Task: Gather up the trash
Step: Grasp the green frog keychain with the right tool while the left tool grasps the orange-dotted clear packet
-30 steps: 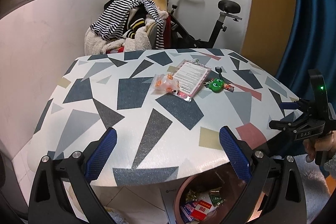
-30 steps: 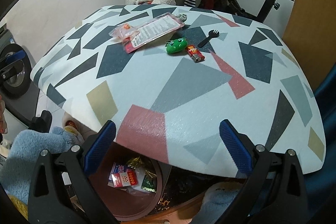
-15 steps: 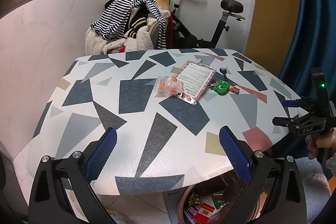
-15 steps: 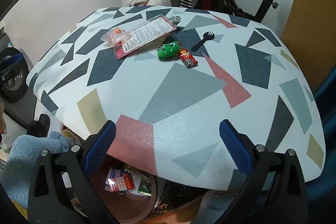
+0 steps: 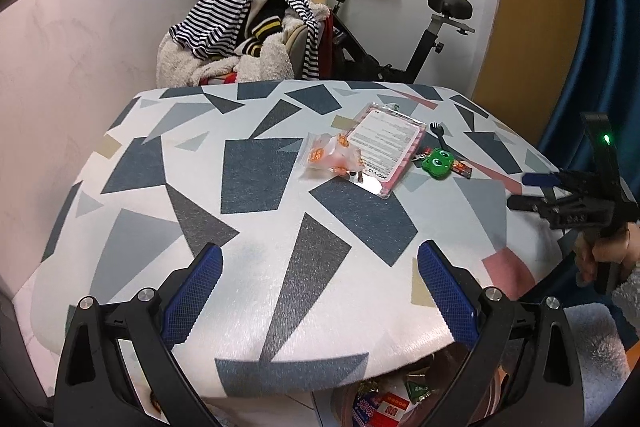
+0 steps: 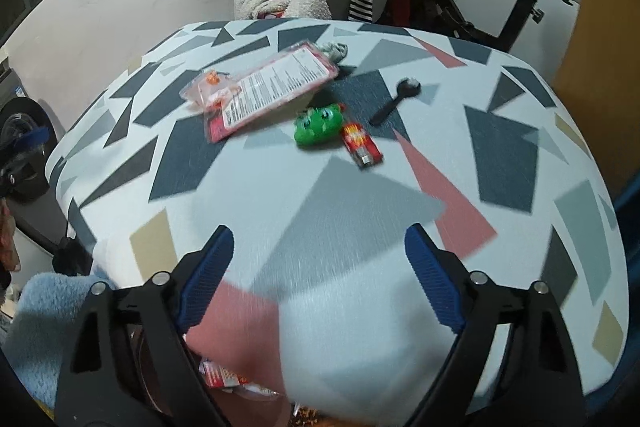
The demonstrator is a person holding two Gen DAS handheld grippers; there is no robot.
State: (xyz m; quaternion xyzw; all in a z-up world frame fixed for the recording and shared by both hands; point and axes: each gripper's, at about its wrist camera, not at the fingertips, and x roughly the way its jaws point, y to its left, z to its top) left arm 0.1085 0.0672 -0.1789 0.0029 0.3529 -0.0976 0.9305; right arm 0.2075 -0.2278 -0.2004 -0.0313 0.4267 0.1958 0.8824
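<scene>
Both grippers hover over the near edge of the table w/ geometric-patterned cloth. Left gripper is released, nothing in it. Right gripper is closing, jaws empty. Trash sits toward the far edge: pink-edged flat printed packet, clear orange-print wrapper, small red wrapper, green frog-faced toy, black plastic fork.

The right gripper hangs over the patterned table, jaws closing with nothing between them. Farther off lie a pink packet, a green frog toy, a red wrapper and a black fork.
</scene>
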